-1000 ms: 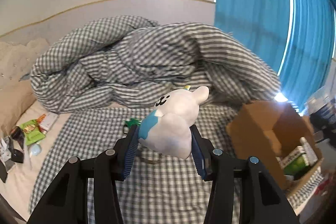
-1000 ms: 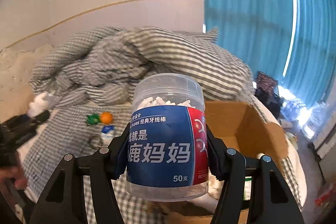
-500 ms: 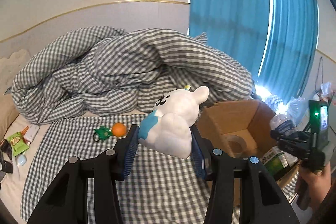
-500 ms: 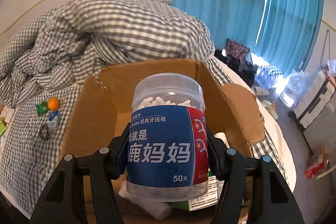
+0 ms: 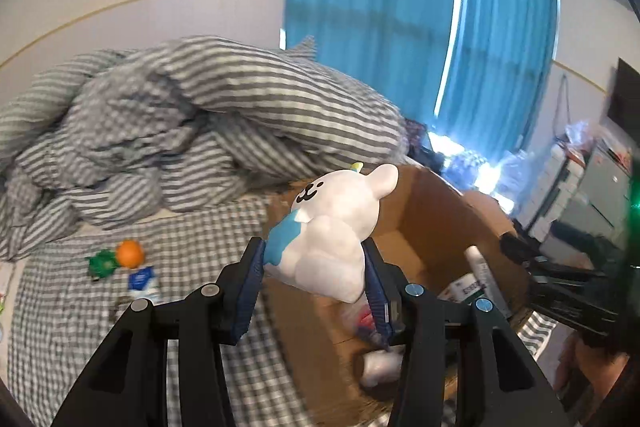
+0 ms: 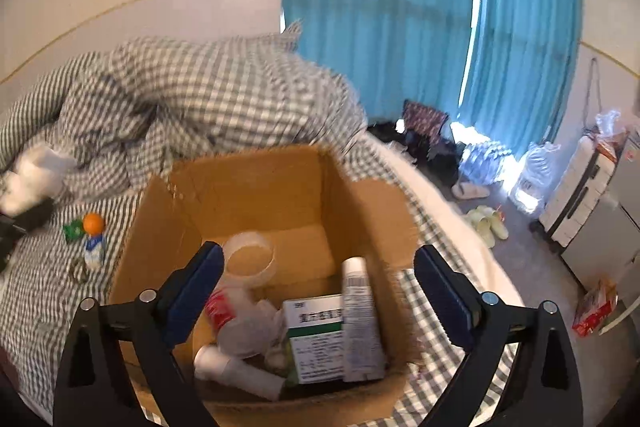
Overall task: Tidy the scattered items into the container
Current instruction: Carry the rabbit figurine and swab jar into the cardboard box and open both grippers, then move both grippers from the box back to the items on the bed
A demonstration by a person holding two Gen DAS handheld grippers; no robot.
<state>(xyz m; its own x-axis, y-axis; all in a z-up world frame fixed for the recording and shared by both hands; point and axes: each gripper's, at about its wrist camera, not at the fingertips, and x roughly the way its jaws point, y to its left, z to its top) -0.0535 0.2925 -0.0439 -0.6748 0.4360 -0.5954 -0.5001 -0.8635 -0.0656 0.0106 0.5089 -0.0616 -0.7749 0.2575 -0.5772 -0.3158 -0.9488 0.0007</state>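
Sitting on the grey-checked bed, open brown cardboard box has the clear plastic floss jar tumbling inside. Right gripper jaws opening above it, nothing between. Left gripper clamped on white plush toy, over box edge.

The green-and-white medicine box in the cardboard box bears print, too blurred to read

Blurred fisheye frames, bright window backlight
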